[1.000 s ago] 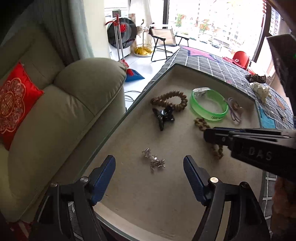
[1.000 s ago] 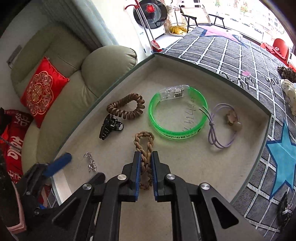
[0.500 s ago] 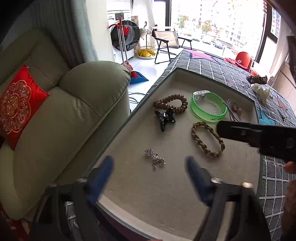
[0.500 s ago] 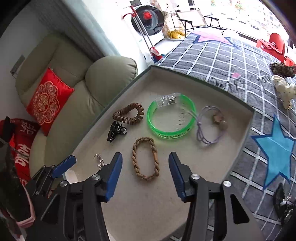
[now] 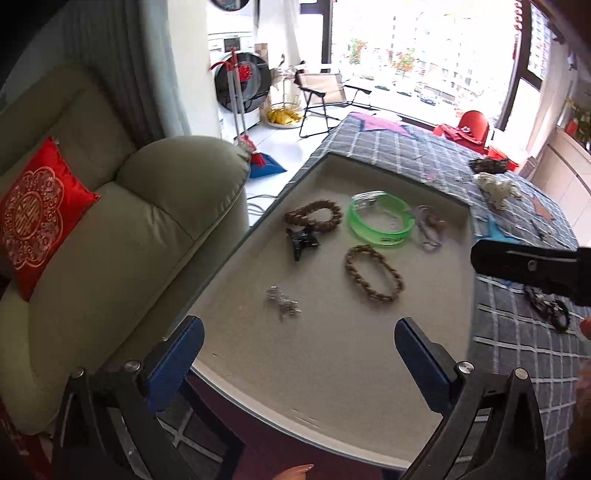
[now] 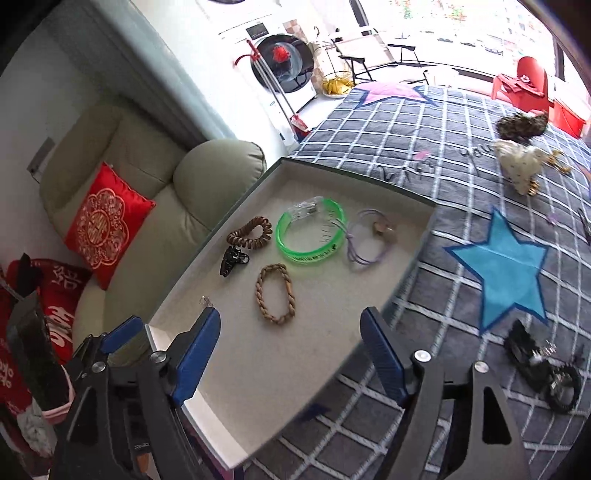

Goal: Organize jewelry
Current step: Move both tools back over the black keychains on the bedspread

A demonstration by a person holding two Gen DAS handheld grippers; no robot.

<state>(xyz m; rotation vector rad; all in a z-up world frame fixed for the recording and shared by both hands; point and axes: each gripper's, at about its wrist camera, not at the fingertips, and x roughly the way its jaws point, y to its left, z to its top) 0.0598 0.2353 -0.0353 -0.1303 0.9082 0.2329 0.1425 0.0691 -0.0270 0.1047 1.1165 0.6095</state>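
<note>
We saw the braided bracelet (image 6: 274,293) lying flat in the tray (image 6: 402,258), beyond the right gripper (image 6: 290,354), whose jaws were opening with nothing between them. Our left gripper (image 5: 299,354) stood wide and empty.

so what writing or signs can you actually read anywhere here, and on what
Nothing reads as clear letters.
Red cushion: a round gold emblem, a symbol, not text I can read.
Red cloth beside the sofa: large white characters, partly hidden, not readable.
Green bangle: dark print along its near side, too small to read.
Grey checked cover: stitched cursive lettering, too distorted to read.
Washing machine: a small dark label, blurred.
</note>
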